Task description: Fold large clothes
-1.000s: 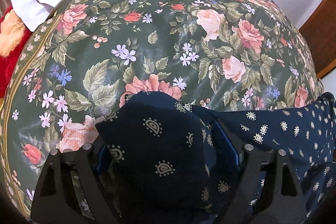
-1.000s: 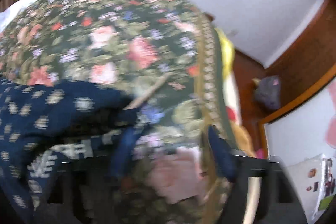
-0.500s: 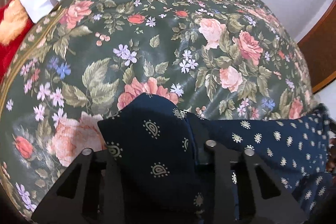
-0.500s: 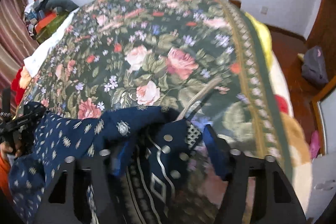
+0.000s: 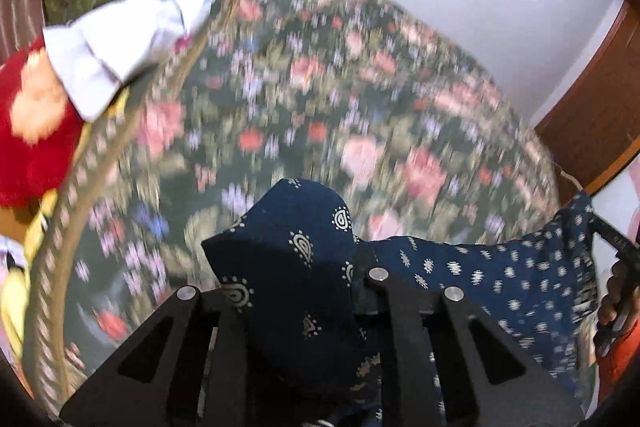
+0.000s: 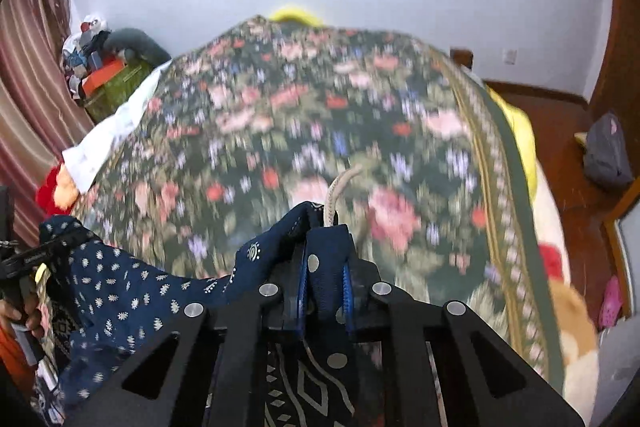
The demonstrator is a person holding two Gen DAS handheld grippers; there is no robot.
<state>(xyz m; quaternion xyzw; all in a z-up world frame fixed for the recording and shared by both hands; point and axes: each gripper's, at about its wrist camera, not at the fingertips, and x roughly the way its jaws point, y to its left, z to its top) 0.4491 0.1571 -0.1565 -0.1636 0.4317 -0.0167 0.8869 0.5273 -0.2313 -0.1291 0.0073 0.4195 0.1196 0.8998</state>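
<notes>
Navy paisley garment (image 5: 472, 279) lifted over floral bedspread (image 5: 320, 99), stretched between both tools; left gripper (image 5: 296, 291) and right gripper (image 6: 324, 267) each clamped on corner; keep top edge taut, level, lower evenly

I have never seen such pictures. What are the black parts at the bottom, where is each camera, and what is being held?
No robot here: a person holds a pair of black tongs in each hand, with a camera on each looking forward. One picture comes from the left tongs, the other from the right tongs. Both are shut on the same navy patterned garment, which hangs stretched between them above a bed with a flowered bedspread. A white cloth lies at the bed's left edge. The bedspread looks blurred.
</notes>
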